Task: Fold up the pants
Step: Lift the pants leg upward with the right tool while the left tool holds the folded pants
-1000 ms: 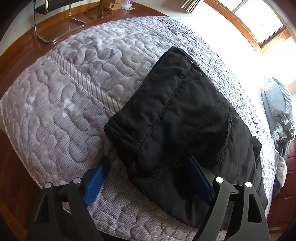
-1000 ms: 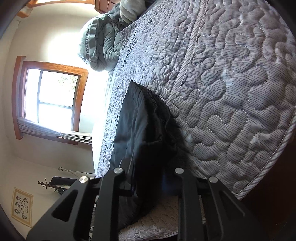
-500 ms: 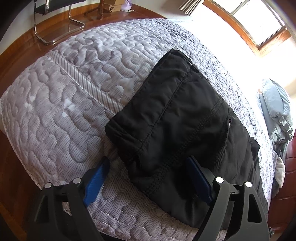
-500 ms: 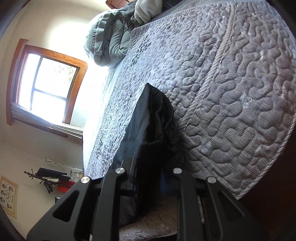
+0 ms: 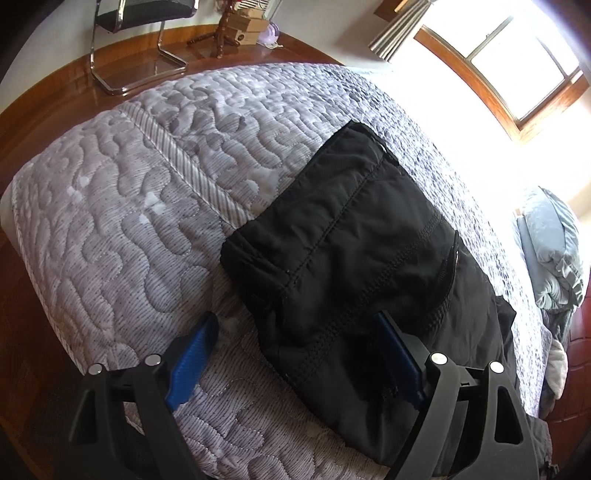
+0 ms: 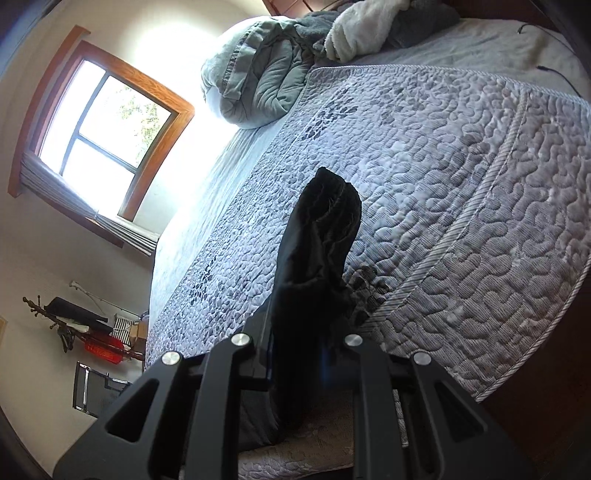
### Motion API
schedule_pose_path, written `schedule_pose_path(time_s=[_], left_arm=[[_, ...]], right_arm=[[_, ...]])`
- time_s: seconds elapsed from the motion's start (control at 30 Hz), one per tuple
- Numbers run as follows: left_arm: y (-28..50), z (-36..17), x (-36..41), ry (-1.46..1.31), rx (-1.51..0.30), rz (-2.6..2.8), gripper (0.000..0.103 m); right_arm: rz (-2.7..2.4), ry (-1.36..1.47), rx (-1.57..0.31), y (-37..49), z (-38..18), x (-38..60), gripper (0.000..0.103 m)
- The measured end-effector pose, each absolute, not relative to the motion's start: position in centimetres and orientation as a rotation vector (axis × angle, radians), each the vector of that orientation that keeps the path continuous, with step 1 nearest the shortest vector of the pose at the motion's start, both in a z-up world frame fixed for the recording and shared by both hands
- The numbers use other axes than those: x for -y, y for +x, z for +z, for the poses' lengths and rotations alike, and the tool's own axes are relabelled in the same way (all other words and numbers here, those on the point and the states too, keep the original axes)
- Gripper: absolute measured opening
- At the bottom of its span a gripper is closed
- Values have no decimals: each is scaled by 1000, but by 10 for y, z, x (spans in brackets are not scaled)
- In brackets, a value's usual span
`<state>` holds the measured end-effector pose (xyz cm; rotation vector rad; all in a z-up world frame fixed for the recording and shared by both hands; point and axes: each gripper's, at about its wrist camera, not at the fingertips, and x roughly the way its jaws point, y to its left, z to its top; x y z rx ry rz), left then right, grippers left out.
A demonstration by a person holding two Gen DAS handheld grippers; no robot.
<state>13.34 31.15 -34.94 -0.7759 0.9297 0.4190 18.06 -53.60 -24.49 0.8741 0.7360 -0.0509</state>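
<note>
Pants (image 5: 362, 266) lay folded on quilted bedspread (image 5: 122, 236) (black fabric). Left gripper (image 5: 295, 354) spread wide, gripping nothing, one finger over the fabric. Right gripper (image 6: 295, 354) pinched a lifted fold.

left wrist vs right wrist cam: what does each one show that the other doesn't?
Left wrist only: the left gripper, jaws wide open, one blue pad over the quilt and one over the pants, which lie folded flat with seams and a zip pocket showing; a chrome chair on the wood floor.

Right wrist only: the right gripper shut on the pants, fabric standing up bunched between its fingers; a coat rack; a white blanket.

Both: black pants, grey quilted bedspread, wood-framed window, grey-green duvet.
</note>
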Motion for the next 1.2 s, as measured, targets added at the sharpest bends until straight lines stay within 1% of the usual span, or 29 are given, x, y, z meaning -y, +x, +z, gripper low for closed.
schedule_pose_path(time_s=[0.27,0.37,0.43,0.8,1.2], left_arm=[[112,-347,-300,-792,-780,473,87],[104,-344,-301,-799,-738,511,91],[102,-344,-302,-808,-725,509,91],[100,-344,-300,-804,-712,499,91],[99,-346,-303,-811,-719,506,91]], right_arm=[[-44,774,-734,187,-208,508,16],[-44,734,-733,189,-197,497,16],[-45,708,-732,190,-191,490,16],[-80,568,-718,187,-159,446,15],[-96,434,-697,191,-138,407,15]])
